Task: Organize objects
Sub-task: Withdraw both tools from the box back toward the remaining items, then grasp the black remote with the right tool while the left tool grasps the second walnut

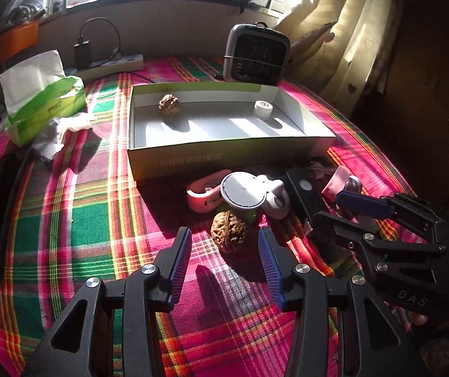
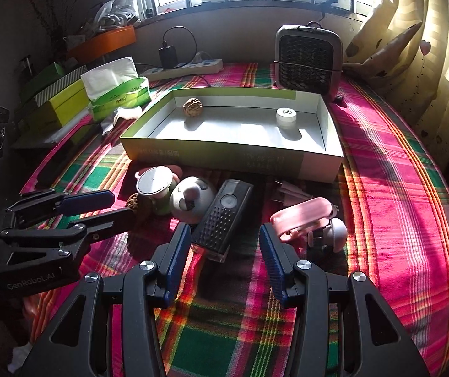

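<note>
In the left wrist view a brown walnut (image 1: 229, 232) lies on the plaid cloth between the tips of my left gripper (image 1: 224, 246), which is open; the pads do not touch it. My right gripper (image 2: 224, 235) is open too, with the near end of a black remote-like device (image 2: 224, 216) between its fingertips, untouched. Beyond both stands a shallow white box (image 1: 224, 154) that holds another walnut (image 1: 169, 104) and a white round cap (image 1: 263, 109). The left gripper (image 2: 122, 206) also shows at the left of the right wrist view, around the walnut (image 2: 141, 205).
In front of the box lie a white round disc (image 1: 243, 193), a pink clip (image 1: 202, 194), a pink case (image 2: 300, 215) and a white ball-shaped thing (image 2: 193, 199). A tissue pack (image 1: 45, 100) sits left, a small fan heater (image 1: 256, 53) and a power strip (image 1: 114, 64) behind.
</note>
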